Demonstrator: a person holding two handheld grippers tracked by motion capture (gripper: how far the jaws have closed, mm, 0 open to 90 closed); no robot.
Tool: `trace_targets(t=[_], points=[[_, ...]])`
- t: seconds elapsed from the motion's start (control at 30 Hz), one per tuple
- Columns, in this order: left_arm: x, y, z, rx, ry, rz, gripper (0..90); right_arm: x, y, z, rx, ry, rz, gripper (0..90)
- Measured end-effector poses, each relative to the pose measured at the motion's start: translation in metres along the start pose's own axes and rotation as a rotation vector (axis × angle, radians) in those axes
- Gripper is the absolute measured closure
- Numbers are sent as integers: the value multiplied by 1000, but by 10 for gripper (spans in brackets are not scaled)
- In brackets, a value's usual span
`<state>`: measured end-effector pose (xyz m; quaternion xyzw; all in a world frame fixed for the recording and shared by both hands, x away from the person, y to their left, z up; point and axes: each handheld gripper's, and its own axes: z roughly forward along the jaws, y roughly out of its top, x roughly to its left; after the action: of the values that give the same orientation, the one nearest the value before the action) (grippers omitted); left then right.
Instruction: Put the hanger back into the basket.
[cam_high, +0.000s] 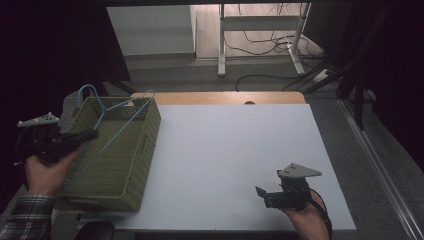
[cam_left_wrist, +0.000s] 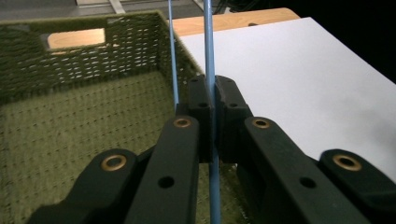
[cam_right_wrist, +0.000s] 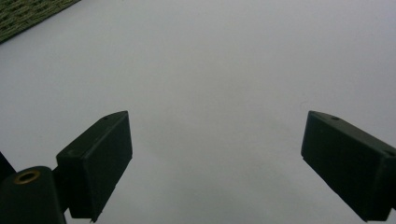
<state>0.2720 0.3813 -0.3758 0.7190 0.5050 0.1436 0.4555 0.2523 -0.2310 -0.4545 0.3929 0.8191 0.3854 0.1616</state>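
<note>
At the left, the left claw (cam_high: 90, 134) is clenched on a thin blue wire hanger (cam_high: 117, 127), which leans over the open top of the green woven basket (cam_high: 137, 165) sitting at the left edge of the white desk (cam_high: 230, 150); in the left gripper view the pads pinch one blue rod (cam_left_wrist: 210, 56) with a second rod just beside it. At the right, near the desk's front edge, the right claw (cam_high: 261, 196) is released, its jaws spread wide with nothing between them above bare desk surface.

no readable text, labels, signs
</note>
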Motion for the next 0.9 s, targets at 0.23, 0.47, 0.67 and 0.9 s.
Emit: trace_targets(t=[0.23,0.47,0.67,0.9], points=[[21,-19,4,3,-2,-21,875,1,0,2,15,4,-9,82],[33,-26,5,5,-16,-40,874,2,-1,3,22,3,-8,81],[42,-31,21,59,-16,-51,874,2,-1,4,21,3,-14,77],[61,-40,33,96,-27,-107,873,2,-2,4,24,1,-16,77]])
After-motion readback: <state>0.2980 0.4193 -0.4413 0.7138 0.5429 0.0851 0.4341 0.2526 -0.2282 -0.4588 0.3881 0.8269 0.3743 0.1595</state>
